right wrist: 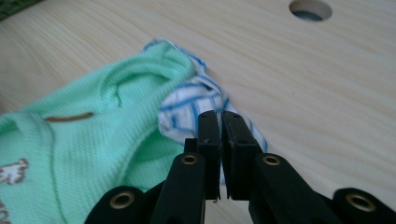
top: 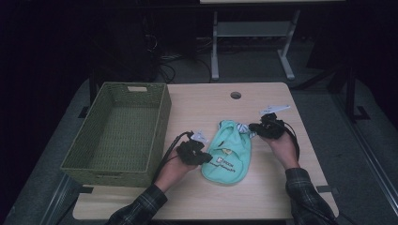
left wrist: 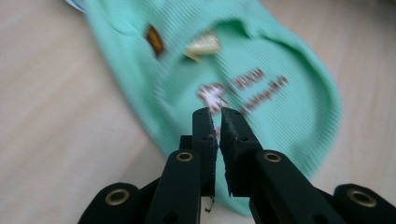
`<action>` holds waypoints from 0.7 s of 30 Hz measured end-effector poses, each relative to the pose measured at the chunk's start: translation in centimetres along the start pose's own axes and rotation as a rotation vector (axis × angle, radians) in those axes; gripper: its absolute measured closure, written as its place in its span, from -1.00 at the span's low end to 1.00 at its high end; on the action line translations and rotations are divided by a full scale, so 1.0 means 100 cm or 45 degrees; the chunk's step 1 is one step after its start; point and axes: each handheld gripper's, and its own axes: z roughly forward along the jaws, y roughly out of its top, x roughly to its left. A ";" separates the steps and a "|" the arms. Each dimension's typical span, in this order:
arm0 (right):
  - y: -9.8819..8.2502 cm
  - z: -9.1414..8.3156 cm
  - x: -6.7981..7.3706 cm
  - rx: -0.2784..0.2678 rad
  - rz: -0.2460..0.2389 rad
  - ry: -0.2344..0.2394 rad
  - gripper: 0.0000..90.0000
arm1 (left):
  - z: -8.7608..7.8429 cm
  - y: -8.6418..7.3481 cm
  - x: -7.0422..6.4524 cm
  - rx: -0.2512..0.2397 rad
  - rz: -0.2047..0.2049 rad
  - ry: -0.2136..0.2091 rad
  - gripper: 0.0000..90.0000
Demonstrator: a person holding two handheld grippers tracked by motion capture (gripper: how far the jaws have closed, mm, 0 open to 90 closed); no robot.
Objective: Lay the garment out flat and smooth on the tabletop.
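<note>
Here, garment axis: mint green baby top (top: 228, 151) runs lengthwise between both grippers
Left gripper (left wrist: 215, 112): nearly closed, empty, over hem
Right gripper (right wrist: 219, 114): nearly closed, empty, at blue-checked collar (right wrist: 196, 109)

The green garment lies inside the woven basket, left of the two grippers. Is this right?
Not quite. The green garment lies on the table, between the two grippers; the high view shows it. The woven basket does stand to the left.

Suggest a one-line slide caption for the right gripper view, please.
Right gripper, jaws shut, at the blue-checked edge of a green garment on the wooden table.
</note>
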 end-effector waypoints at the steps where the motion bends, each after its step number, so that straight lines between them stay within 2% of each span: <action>1: -0.003 0.001 -0.002 0.004 0.006 -0.004 0.89 | 0.000 0.002 0.003 -0.012 -0.010 0.013 0.86; 2: -0.005 0.002 -0.003 0.010 0.011 -0.006 0.88 | 0.000 0.004 0.007 -0.012 -0.003 0.031 0.86; 6: -0.011 0.007 -0.007 0.022 0.036 -0.010 0.85 | 0.006 0.012 0.022 -0.024 -0.030 0.097 0.88; 9: -0.013 0.012 -0.008 0.034 0.041 -0.018 0.83 | 0.015 0.015 0.029 -0.011 -0.041 0.106 0.89; 12: -0.015 0.016 -0.009 0.051 0.057 -0.018 0.80 | 0.026 0.016 0.030 0.008 -0.040 0.101 0.91; 17: -0.014 0.020 -0.010 0.028 0.076 -0.008 0.74 | 0.038 0.014 0.027 0.085 0.001 0.103 0.91; 21: -0.011 0.027 -0.010 0.033 0.101 0.001 0.71 | 0.039 0.013 0.027 0.083 0.008 0.104 0.91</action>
